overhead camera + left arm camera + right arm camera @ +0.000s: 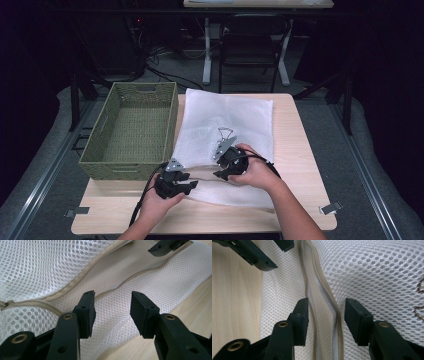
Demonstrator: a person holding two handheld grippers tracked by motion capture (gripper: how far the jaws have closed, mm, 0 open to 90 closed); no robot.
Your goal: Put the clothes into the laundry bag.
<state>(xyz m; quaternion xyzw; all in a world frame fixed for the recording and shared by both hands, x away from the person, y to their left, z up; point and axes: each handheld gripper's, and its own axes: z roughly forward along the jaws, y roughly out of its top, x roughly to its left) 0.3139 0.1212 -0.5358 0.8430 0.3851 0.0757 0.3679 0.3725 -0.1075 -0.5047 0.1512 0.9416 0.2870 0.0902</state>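
While the white mesh laundry bag [227,135] lies flat on the light wooden desk [305,165], to the right of the empty green woven basket [131,129], its beige zipper [329,302] stands partly open along the near edge, the two tapes parted with a gap between them. Judging by this, the work on the zipper is under way but not finished: a stretch is undone, the slider sits at the left end in the left gripper view [6,304], and nothing has yet gone into the basket. What the bag holds cannot be made out; a thin dark wire shape shows on or through its top.

The left gripper [190,186] rests at the bag's near left edge, its jaws parted and straddling a fold of mesh in its own view [112,312], with no pad clearly pressing the fabric. The right gripper [221,172] hovers just beside it over the zipper line; its jaws stand wide apart on either side of the zipper tapes [325,321], released and gripping nothing.
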